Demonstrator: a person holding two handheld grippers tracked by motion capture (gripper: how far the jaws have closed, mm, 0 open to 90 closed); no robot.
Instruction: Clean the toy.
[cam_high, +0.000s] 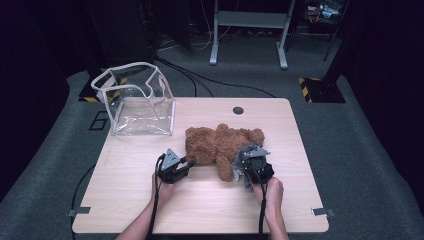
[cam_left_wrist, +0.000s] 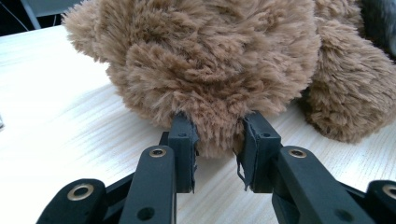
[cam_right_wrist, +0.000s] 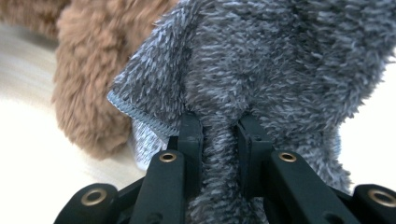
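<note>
— Position of the items?

— A brown teddy bear (cam_high: 220, 145) lies on the wooden surface (cam_high: 200, 200), near its middle. A grey fleece cloth (cam_high: 246, 159) rests against the bear's right side. A clear plastic bag (cam_high: 137, 100) stands open at the far left corner, well apart from both.

— Left gripper?

— The left gripper (cam_left_wrist: 217, 140) is clenched on a tuft of the bear's fur; both pads press into the pile.

— Right gripper?

— The right gripper (cam_right_wrist: 219, 135) is clamped on a fold of the grey cloth. Whether the cloth is attached to the bear cannot be told from these views.
</note>
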